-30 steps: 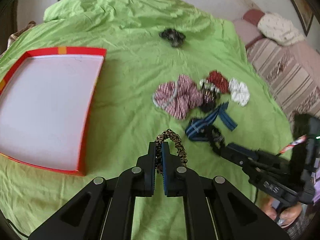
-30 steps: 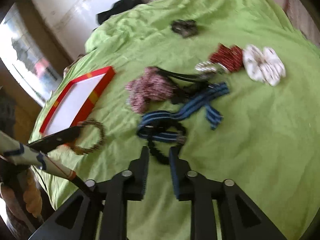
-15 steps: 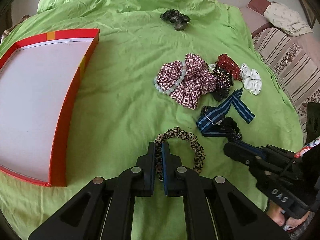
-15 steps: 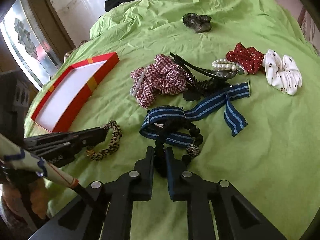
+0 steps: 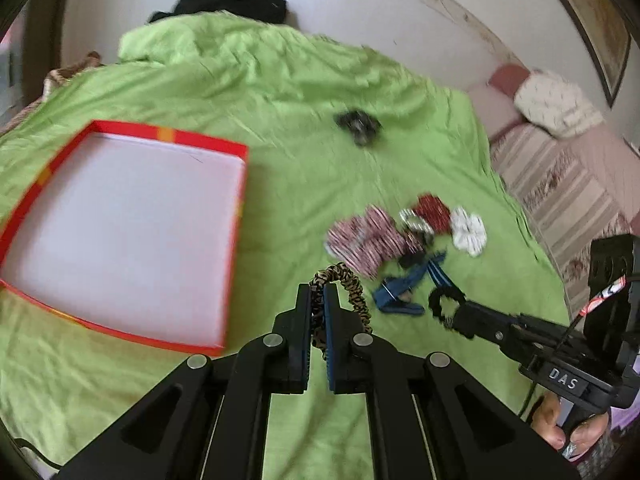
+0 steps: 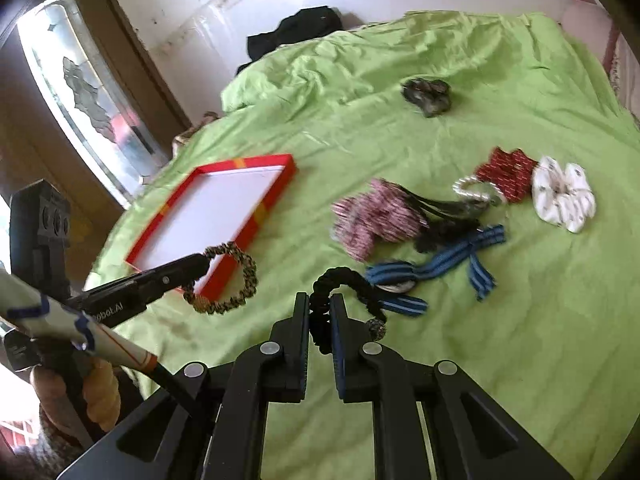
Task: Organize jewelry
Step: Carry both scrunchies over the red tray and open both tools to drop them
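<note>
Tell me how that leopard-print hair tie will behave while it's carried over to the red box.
The leopard-print hair tie is pinched by one side in the left gripper, and its free loop arches and droops, so it is probably soft and floppy. It looks light, likely to swing. Dropped into the red box, it should land limp rather than roll.

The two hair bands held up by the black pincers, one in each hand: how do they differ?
Pattern: the leopard-print band in the left gripper is tan with dark spots; the black band in the right gripper is plain dark.
Trim: the black band carries a small sparkly ball; the leopard-print band shows none.
Shape: the leopard-print band hangs as an open ring; the black band droops more.
Shared: both are ruched loops, pinched by shut jaws above the green sheet.
</note>
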Demonstrator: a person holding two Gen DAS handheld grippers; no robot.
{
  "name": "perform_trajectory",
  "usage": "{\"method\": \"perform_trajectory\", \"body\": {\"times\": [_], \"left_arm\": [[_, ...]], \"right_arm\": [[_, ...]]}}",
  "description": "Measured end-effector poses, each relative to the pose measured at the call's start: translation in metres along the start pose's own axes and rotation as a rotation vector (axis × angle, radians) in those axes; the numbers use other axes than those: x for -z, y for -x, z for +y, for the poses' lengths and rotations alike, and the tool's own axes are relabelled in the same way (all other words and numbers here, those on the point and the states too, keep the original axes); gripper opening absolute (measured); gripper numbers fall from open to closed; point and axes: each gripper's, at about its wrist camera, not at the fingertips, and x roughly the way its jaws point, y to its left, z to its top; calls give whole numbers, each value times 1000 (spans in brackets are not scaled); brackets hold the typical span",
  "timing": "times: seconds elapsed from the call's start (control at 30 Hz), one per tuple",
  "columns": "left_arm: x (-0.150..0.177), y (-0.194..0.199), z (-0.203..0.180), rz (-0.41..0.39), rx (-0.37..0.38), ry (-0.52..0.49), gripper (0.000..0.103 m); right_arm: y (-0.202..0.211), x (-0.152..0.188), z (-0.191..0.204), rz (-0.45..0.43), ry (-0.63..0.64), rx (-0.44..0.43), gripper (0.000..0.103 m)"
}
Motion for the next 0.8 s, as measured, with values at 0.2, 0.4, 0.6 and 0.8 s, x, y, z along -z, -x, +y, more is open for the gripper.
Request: {"method": "perform_trajectory", "body": {"times": [0.2, 0.4, 0.6, 0.8], "left_arm": [[-13, 13, 52, -52, -189, 37, 5], [-20, 20, 118, -61, -288, 127, 5], [-51, 12, 163, -81, -313, 188, 5], [-94, -25, 199, -63, -300, 245, 5]], "right_arm": [[-19, -14, 31, 57, -27, -102, 11], [-52, -30, 87, 94, 78, -116, 11], [-89, -54, 127, 103, 170, -92, 11], [-139, -69, 152, 120, 290, 1, 11]]}}
